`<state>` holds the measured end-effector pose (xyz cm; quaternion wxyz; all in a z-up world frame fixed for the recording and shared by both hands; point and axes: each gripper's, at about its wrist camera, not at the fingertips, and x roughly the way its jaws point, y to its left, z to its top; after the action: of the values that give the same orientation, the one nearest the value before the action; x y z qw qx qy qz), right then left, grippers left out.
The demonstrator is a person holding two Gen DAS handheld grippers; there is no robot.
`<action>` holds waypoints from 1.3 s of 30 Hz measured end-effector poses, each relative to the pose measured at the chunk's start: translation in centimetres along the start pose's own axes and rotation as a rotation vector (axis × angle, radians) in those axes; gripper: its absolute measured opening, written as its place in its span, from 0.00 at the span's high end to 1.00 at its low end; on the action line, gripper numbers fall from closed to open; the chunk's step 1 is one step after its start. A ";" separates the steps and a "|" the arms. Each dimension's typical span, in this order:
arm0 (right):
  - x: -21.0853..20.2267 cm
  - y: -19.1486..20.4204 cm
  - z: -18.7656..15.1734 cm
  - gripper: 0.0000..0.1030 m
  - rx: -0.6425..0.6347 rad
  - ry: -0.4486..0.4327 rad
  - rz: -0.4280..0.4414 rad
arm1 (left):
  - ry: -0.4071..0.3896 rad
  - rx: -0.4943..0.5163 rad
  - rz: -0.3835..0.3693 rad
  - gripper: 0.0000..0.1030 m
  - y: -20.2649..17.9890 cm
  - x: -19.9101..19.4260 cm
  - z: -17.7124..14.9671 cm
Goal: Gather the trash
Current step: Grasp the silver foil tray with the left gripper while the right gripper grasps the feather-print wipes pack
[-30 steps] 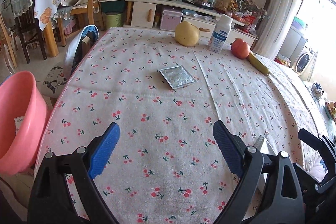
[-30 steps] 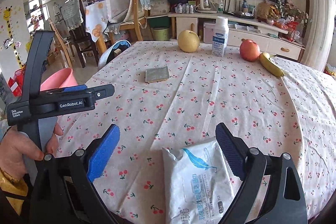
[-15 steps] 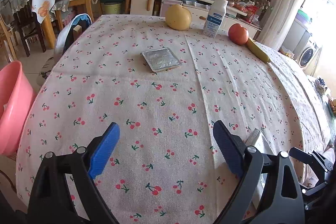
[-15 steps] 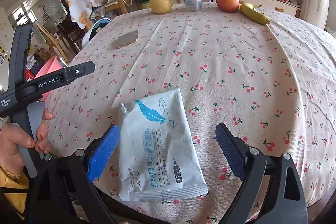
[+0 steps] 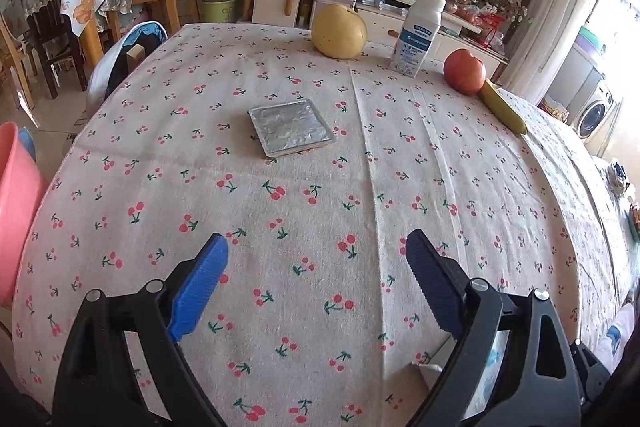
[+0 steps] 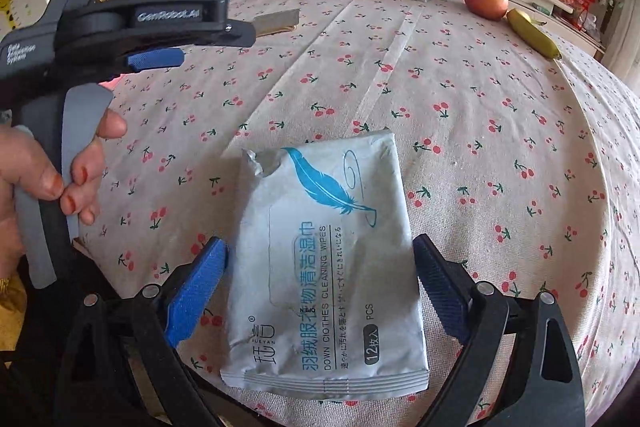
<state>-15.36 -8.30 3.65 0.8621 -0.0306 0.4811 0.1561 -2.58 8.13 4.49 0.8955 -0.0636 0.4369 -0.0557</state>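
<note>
Reaching for trash, I have my right gripper [image 6: 320, 275] spread with the wipes pack [image 6: 328, 259] flat on the surface [image 6: 480, 131] between its jaws, left gripper [image 5: 316, 275] spread ahead of nothing, foil tray [image 5: 290, 126] far beyond; next, I judge, lower and pinch.

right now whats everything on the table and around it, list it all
wipes pack: 1, white with blue feather, near edge, between right jaws
foil tray: 1, silver, mid-table
pear: 1, yellow, far edge
bottle: 1, white, right of pear
apple: 1, red, right of bottle
banana: 1, yellow-green, touching apple
tablecloth: 1, cream, cherry print
basin: 1, pink, off table's left
left hand-held gripper: open, empty
right hand-held gripper: open, astride pack
hand: 1, holding left handle
</note>
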 end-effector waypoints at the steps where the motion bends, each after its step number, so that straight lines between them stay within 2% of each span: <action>1: 0.1 0.0 0.1 0.10 0.000 0.001 0.000 | 0.001 -0.006 0.006 0.12 -0.1 0.5 0.4; 5: 0.1 -0.2 0.3 0.09 0.005 -0.002 0.015 | 0.006 -0.041 0.024 0.12 -0.3 2.3 2.0; 14: 0.6 -0.4 1.1 0.08 0.004 -0.003 0.035 | 0.007 -0.096 0.119 0.12 0.0 6.1 6.1; 23: 1.1 -0.6 1.7 0.06 -0.004 -0.003 0.052 | 0.047 -0.084 0.195 0.12 0.0 9.0 7.1; 26: 1.2 -0.6 1.8 0.06 -0.013 -0.003 0.051 | 0.039 -0.058 0.228 0.20 -0.1 9.2 7.1; 28: 1.3 -0.5 1.8 0.05 -0.022 -0.004 0.047 | 0.033 -0.034 0.252 0.31 -0.3 9.2 7.1; 30: 1.3 -0.3 1.7 0.05 -0.036 -0.004 0.033 | 0.028 -0.025 0.249 0.37 -0.3 9.1 7.2; 36: 1.2 -0.2 1.4 0.07 -0.045 -0.016 0.015 | 0.035 -0.019 0.222 0.37 0.1 8.6 6.9; 39: 1.0 -0.4 1.3 0.14 -0.042 -0.032 0.002 | 0.029 -0.027 0.207 0.37 0.5 7.9 6.4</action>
<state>-13.63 -8.20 3.46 0.8688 -0.0455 0.4638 0.1672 7.34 7.86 2.21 0.8891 -0.0293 0.4549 0.0422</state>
